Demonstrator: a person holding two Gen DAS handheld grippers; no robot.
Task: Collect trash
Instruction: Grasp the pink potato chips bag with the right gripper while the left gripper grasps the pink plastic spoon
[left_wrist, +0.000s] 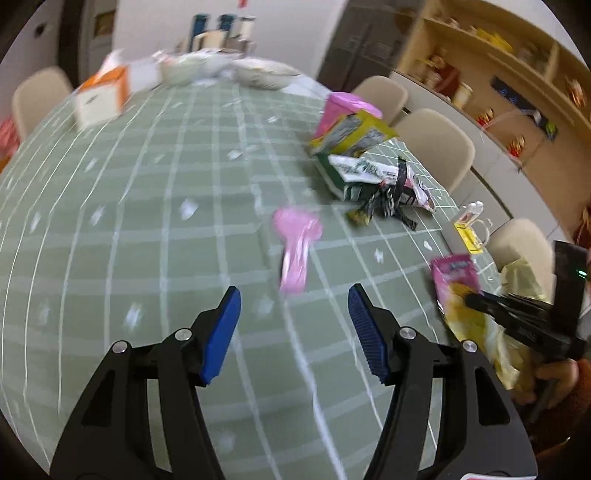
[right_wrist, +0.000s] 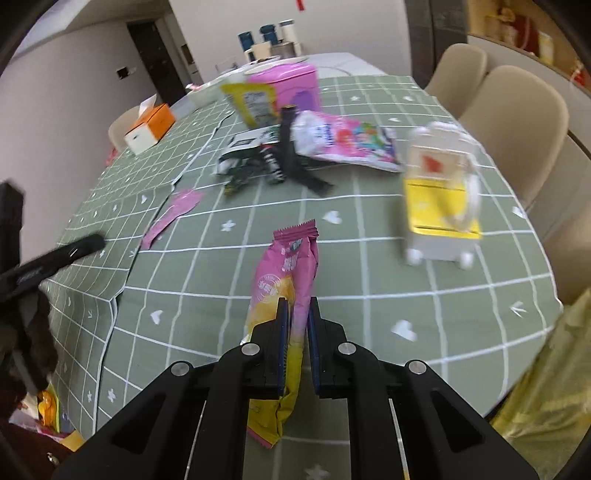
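Right claw (right_wrist: 295, 317) clamped on pink-and-yellow snack wrapper (right_wrist: 284, 280), lifted over tabletop (right_wrist: 369, 266). Left claw (left_wrist: 293, 317) gaped apart, empty; pink wrapper (left_wrist: 295, 243) just ahead. Wrapper heap (right_wrist: 288, 155) beyond remained uncollected—early stage, apparently.

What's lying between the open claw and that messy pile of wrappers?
A flat pink wrapper lies on the tablecloth, between the left claw and the pile, in the left wrist view.

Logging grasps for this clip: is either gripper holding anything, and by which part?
The right gripper pinches the pink-and-yellow snack wrapper across its yellow lower half, pink end pointing forward. The left gripper is open and empty.
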